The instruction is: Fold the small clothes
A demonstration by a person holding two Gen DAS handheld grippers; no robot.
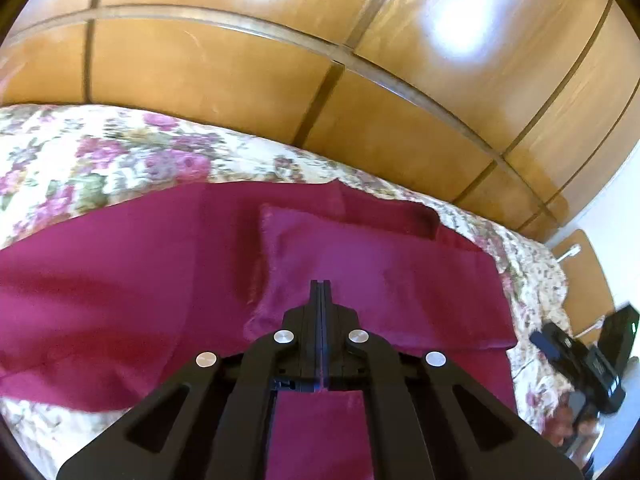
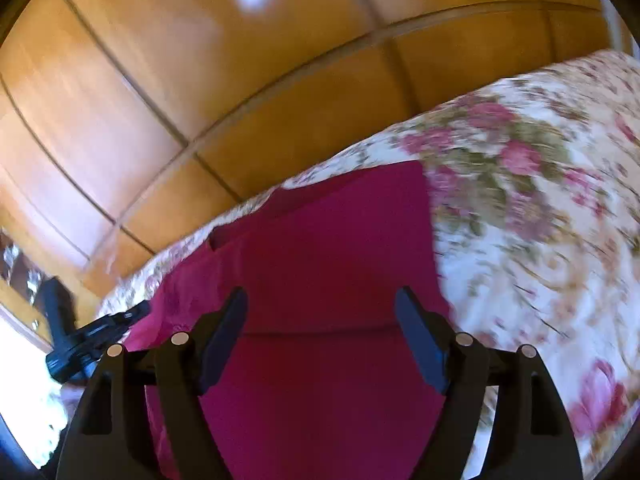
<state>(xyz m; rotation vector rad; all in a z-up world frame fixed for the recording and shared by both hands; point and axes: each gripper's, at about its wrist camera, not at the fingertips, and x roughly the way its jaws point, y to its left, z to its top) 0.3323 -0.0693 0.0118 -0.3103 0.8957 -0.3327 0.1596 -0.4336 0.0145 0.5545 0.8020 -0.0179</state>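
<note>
1. Left wrist view: the left gripper (image 1: 321,286) is clenched, its fingers pressed flat together above the maroon garment (image 1: 140,280); whether cloth is pinched between them cannot be told.
2. Same view: the garment lies spread on the floral bedspread (image 1: 120,152), reaching toward the bed's far edge below the wooden wardrobe (image 1: 240,80), with a folded panel (image 1: 360,256) lying on top.
3. Same view: the right gripper (image 1: 576,356) appears at the bed's right edge, its jaw state not readable here.
4. Right wrist view (blurred): the right gripper (image 2: 322,312) is released, fingers wide apart over the garment (image 2: 328,240), nothing between them.
5. Same view: the left gripper (image 2: 96,332) shows at the garment's left side.
</note>
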